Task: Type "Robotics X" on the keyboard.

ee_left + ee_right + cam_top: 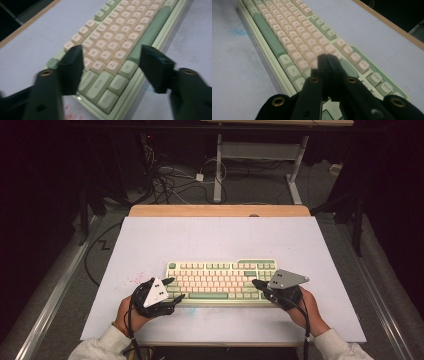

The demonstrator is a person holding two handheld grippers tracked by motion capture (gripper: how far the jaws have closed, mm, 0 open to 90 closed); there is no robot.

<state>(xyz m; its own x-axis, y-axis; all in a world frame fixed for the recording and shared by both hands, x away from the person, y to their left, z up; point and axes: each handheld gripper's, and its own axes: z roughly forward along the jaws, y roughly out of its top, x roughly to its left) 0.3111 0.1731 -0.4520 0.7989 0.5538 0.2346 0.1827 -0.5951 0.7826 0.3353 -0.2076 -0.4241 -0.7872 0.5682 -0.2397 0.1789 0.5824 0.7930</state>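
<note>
A pale green keyboard with cream and green keys lies on the white table top, near the front edge. My left gripper hovers at its left end, open. In the left gripper view the two black jaws stand apart over the keyboard's near corner, one on each side of the bottom-row keys, and my left gripper holds nothing. My right gripper is at the keyboard's right end, shut. In the right gripper view its jaws are pressed together just above the keys.
The white sheet covers a wooden table whose far edge shows. Faint red specks mark the sheet left of the keyboard. Cables and a desk frame stand on the floor beyond.
</note>
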